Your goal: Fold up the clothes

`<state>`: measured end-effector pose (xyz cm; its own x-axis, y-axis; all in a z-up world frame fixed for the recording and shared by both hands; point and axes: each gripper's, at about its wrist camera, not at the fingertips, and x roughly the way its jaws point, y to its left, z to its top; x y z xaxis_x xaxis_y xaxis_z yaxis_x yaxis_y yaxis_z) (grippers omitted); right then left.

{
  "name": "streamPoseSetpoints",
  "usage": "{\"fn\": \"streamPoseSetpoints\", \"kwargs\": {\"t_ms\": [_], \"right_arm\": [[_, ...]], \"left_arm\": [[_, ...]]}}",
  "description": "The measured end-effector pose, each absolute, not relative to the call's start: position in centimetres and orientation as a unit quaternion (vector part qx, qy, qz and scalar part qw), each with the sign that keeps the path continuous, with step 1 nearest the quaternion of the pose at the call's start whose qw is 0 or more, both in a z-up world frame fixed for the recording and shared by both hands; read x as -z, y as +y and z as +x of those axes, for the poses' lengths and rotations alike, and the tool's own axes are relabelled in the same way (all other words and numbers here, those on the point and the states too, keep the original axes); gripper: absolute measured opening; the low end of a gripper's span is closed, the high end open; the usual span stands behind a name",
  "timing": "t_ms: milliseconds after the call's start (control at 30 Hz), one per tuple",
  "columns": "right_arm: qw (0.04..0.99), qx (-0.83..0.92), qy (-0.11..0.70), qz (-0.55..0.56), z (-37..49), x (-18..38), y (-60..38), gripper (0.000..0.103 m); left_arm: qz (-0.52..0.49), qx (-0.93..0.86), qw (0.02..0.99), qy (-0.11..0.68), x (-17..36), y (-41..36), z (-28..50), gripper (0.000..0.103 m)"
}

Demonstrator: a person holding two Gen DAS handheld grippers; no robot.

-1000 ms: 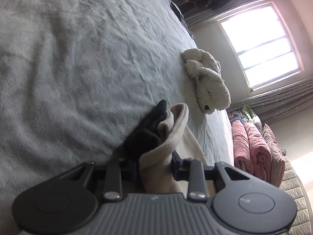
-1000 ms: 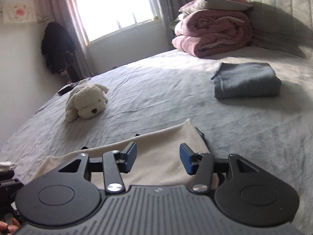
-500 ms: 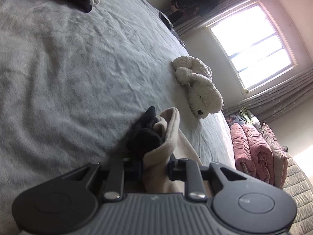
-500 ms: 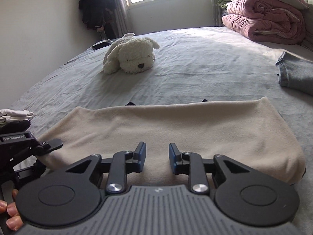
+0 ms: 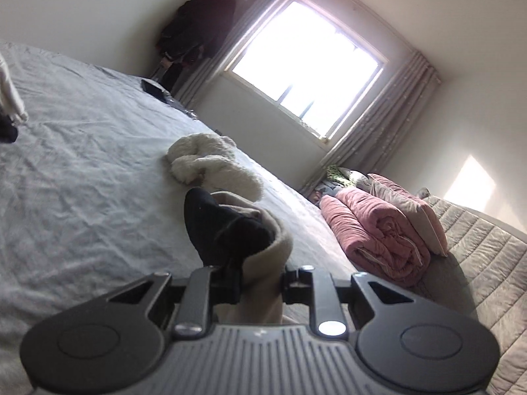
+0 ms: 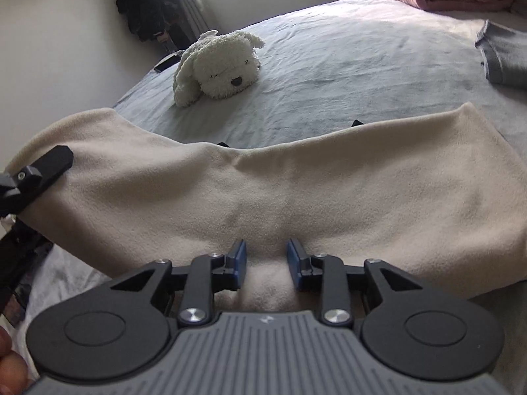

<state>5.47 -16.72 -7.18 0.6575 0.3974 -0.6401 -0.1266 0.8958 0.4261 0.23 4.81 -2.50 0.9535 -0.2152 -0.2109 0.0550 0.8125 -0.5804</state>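
A cream fleece garment [image 6: 296, 191] with a black lining lies folded across the grey bed [image 6: 362, 52]. My left gripper [image 5: 262, 284] is shut on its left end [image 5: 263, 263], where cream cloth and black lining [image 5: 224, 230] bunch up; this end is raised off the bed. That gripper's finger also shows in the right wrist view [image 6: 49, 164]. My right gripper [image 6: 266, 260] has its blue pads close on a pinch of the garment's near edge at the middle.
A white plush dog [image 6: 217, 65] lies beyond the garment. A folded grey cloth [image 6: 504, 56] lies at the right. Rolled pink bedding [image 5: 382, 230] sits by the headboard. A window [image 5: 306, 69] and dark hanging clothes [image 5: 197, 29] are behind.
My left gripper has lifted the garment's left end off the bed and tilted upward. My right gripper has closed in on the near edge at the middle.
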Motion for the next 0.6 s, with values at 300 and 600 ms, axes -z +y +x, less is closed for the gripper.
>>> {"fn": "streamPoseSetpoints", "kwargs": {"t_ms": [300, 600], "right_arm": [[0.837, -0.151, 0.392, 0.349, 5.3, 6.2, -22.3, 0.057], [0.797, -0.122, 0.371, 0.461, 5.0, 6.6, -27.4, 0.059]], "left_arm": [[-0.280, 0.135, 0.939, 0.143, 1.5, 1.2, 0.8, 0.021], [-0.240, 0.184, 0.938, 0.171, 2.4, -3.1, 1.0, 0.022]]}}
